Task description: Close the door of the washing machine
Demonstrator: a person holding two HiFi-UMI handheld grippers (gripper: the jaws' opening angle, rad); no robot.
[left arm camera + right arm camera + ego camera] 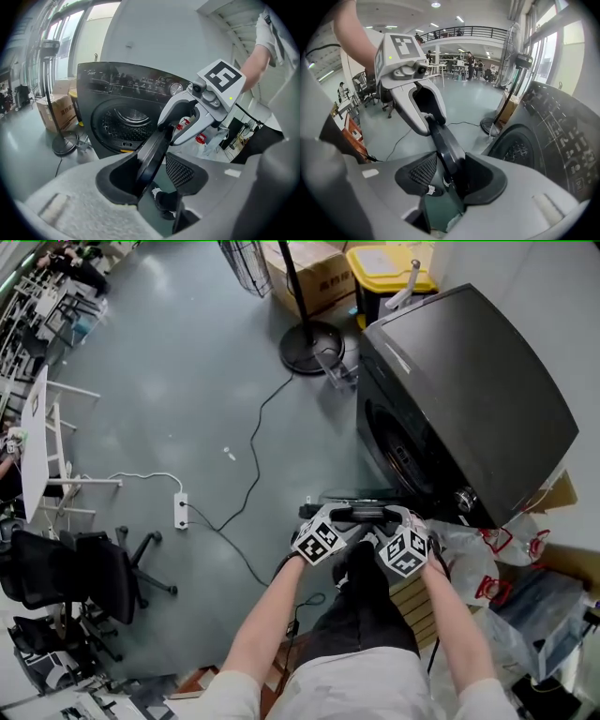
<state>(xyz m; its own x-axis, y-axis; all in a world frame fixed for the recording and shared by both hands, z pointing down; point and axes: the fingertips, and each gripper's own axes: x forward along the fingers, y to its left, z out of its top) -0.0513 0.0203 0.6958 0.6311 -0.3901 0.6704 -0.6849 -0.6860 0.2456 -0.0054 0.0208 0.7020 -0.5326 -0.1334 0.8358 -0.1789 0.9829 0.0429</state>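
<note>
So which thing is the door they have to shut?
Find the big dark washing machine with the round hole in front. The door is the thin black flap swung out from it. Only it sits between the fingers of the left gripper and right gripper.

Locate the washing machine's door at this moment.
Head view, lower centre: the door stands open, swung out from the washing machine, its edge between the jaws of the left gripper and right gripper.
</note>
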